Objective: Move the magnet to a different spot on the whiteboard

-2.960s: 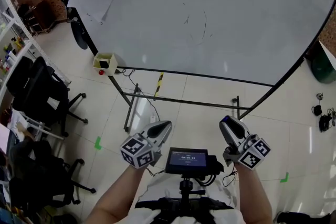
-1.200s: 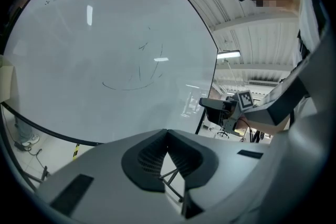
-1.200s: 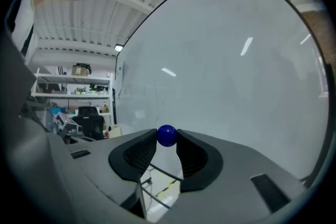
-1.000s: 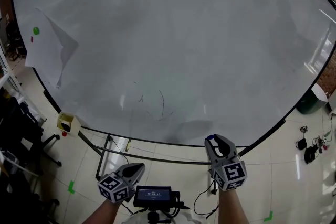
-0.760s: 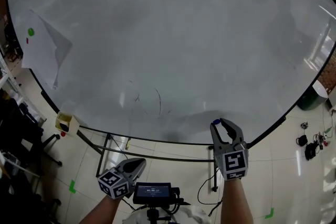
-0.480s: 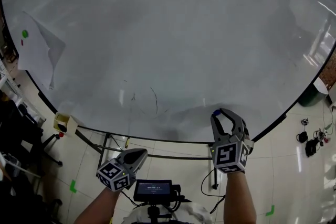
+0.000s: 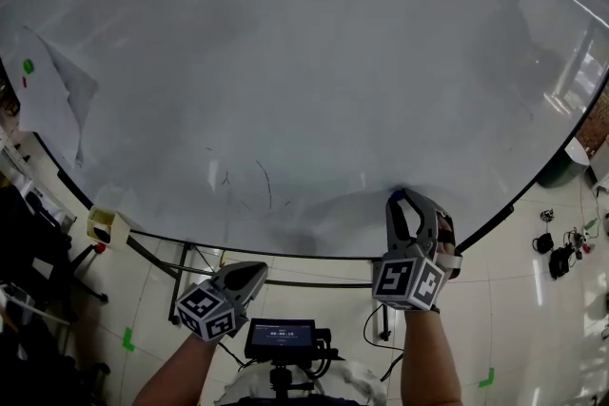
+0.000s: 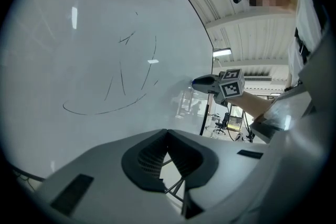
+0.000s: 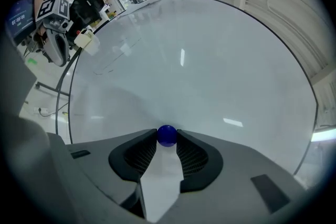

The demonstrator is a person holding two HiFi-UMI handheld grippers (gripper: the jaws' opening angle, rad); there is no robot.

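Before the whiteboard [image 7: 304, 62], the blue magnet [image 9: 167, 135] is pinched at the right claw's [image 7: 416, 209] very tips, while the left claw [image 8: 168, 134] is pressed together; the magnet could be squeezed out if dragged.

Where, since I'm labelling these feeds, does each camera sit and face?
Head view: on the person's head, facing the whiteboard; forearms, left claw, right claw show.
Left gripper view: on left claw, facing scribbles; torso, right claw show.
Right gripper view: on right claw, facing whiteboard; blue magnet gripped.
Shared: scribbles, head and left views.
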